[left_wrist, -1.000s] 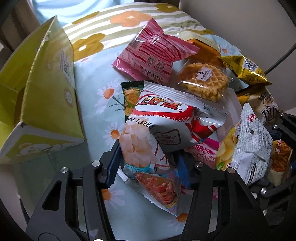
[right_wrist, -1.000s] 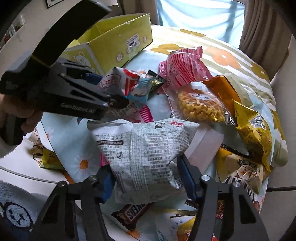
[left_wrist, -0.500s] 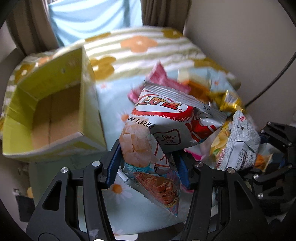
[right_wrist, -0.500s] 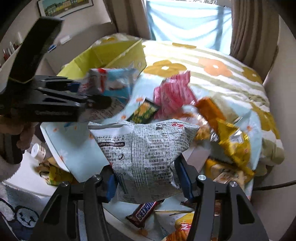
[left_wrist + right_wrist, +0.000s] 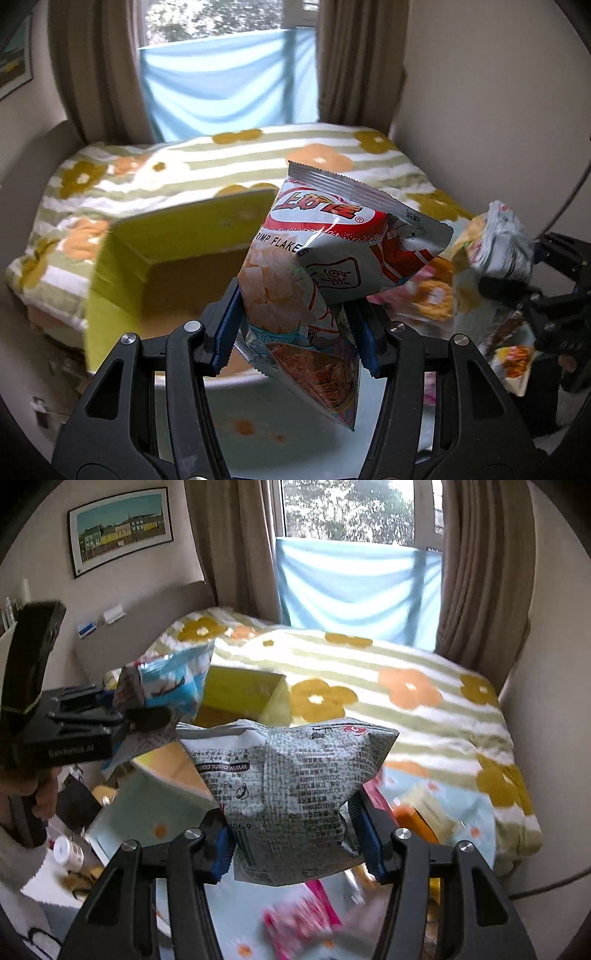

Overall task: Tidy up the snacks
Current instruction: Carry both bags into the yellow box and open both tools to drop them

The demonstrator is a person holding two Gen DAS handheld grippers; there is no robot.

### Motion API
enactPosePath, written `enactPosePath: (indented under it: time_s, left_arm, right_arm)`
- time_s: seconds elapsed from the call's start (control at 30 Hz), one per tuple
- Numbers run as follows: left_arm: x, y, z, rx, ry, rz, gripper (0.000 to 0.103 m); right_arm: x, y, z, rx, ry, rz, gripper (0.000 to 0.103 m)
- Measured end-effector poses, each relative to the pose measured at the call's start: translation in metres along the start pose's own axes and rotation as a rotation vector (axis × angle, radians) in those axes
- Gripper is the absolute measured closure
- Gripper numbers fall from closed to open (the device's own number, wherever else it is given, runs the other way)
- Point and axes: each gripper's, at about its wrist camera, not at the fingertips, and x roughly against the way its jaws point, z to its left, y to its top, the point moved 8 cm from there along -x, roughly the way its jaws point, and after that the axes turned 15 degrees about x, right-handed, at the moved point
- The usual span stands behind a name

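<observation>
Two grips: L fingers (image 5: 299,328) clamp shrimp flakes bag (image 5: 332,258), R fingers (image 5: 295,834) clamp grey chip bag (image 5: 295,775).

The shrimp flakes bag (image 5: 332,266), white with a red band and a crumpled foil top, hangs tilted between the left claw's blue pads. The grey printed chip bag (image 5: 291,794), puffed and creased, sits clamped between the right claw's pads. The open yellow-green cardboard box (image 5: 173,266) lies beyond, left of the shrimp bag.
</observation>
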Motion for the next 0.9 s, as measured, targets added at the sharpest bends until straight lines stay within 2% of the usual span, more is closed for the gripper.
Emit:
enactPosePath:
  time_s: [0.23, 0.3, 0.47, 0.57, 0.7, 0.8, 0.9]
  left_arm:
    - [-0.009, 0.028, 0.106, 0.053, 0.072, 0.007, 0.052]
    - [-0.018, 0.031, 0.136, 0.062, 0.092, 0.027, 0.052]
    - [-0.055, 0.022, 0.181, 0.058, 0.141, 0.11, 0.052]
    - [-0.078, 0.014, 0.193, 0.026, 0.161, 0.165, 0.052]
    - [-0.106, 0.0, 0.195, -0.069, 0.199, 0.237, 0.052]
    - [-0.118, -0.006, 0.191, -0.12, 0.223, 0.255, 0.052]
    - [-0.121, -0.009, 0.183, -0.106, 0.184, 0.259, 0.051]
  right_arm:
    - [-0.059, 0.076, 0.056, 0.002, 0.043, -0.018, 0.051]
    - [-0.08, 0.087, 0.072, -0.003, 0.062, -0.002, 0.051]
    - [-0.135, 0.102, 0.101, -0.069, 0.088, 0.073, 0.051]
    - [-0.16, 0.101, 0.109, -0.13, 0.088, 0.126, 0.051]
    - [-0.184, 0.091, 0.109, -0.189, 0.067, 0.201, 0.051]
    - [-0.197, 0.084, 0.108, -0.222, 0.065, 0.252, 0.051]
    - [-0.204, 0.082, 0.107, -0.227, 0.061, 0.279, 0.051]
